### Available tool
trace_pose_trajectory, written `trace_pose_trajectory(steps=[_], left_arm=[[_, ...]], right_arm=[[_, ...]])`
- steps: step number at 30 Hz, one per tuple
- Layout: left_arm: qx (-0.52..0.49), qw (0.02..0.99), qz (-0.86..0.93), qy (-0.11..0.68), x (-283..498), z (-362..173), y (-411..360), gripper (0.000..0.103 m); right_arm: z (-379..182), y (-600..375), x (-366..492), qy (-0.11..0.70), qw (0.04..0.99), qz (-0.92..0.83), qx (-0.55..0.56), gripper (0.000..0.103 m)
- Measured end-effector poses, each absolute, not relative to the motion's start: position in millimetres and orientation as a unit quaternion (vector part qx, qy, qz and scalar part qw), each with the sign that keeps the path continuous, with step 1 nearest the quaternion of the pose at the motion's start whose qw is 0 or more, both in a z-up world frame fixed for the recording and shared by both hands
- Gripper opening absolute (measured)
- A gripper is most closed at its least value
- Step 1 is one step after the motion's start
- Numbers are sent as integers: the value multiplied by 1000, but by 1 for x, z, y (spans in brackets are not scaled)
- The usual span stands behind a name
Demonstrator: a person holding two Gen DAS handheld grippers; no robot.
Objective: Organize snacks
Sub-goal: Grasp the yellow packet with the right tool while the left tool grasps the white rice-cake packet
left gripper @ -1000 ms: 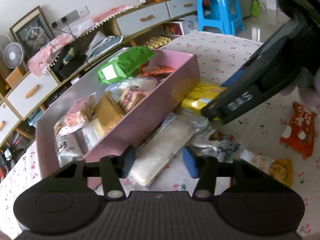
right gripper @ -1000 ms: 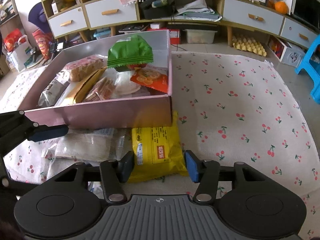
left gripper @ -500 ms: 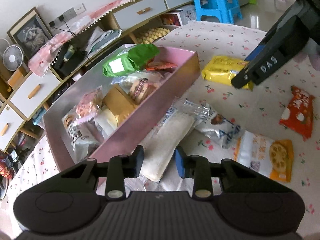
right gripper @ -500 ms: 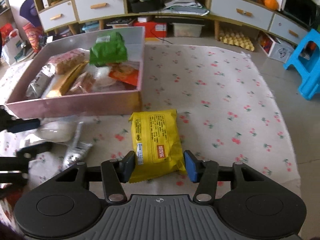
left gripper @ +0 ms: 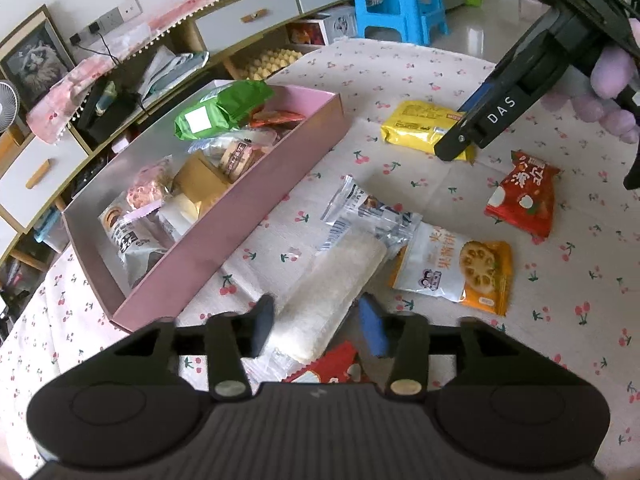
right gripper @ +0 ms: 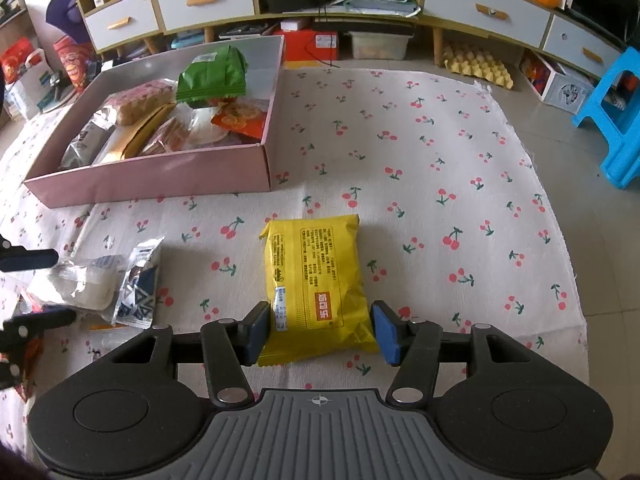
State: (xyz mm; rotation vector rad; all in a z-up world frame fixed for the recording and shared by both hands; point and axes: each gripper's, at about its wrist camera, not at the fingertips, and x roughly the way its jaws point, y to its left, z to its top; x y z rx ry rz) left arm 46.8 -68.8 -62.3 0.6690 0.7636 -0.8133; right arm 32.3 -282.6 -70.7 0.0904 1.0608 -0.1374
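Under the left gripper (left gripper: 316, 330) a red packet (left gripper: 328, 368) is mostly hidden by the gripper body, only a corner showing. The long white pack (left gripper: 328, 288) runs between the spread fingers, its near end cut off behind them; whether the pads touch it is hard to tell. Ahead of it a clear wrapper (left gripper: 360, 212) lies crumpled, its contents hard to make out. In the right wrist view the left gripper's fingers poke in at the left edge, most of that tool out of frame.

The right gripper (right gripper: 320, 330) has its jaws apart on either side of the near end of the yellow packet (right gripper: 314, 280), which lies flat on the cherry cloth (right gripper: 420, 152); small gaps show at both pads, so no pinch.

The pink box (right gripper: 160, 178) sits ahead and left of the right gripper, open-topped and crowded. A green bag (right gripper: 212, 76) rests on top at the far end, an orange packet (right gripper: 240, 118) beneath it, a tan pack (right gripper: 140, 136) and several clear-wrapped pieces toward the left; those overlap too much to sort out.

To the right of the left gripper lie a lotus-chip bag (left gripper: 456, 270) and, further off, a red pouch (left gripper: 524, 196).
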Motion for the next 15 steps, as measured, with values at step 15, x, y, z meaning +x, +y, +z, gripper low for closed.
trace_pose_trajectory(steps=[15], left_arm=[[275,793,-368,399,67,-68,-89,48]], right_arm=[[-73,-284,40,506,858,-67,57,60]])
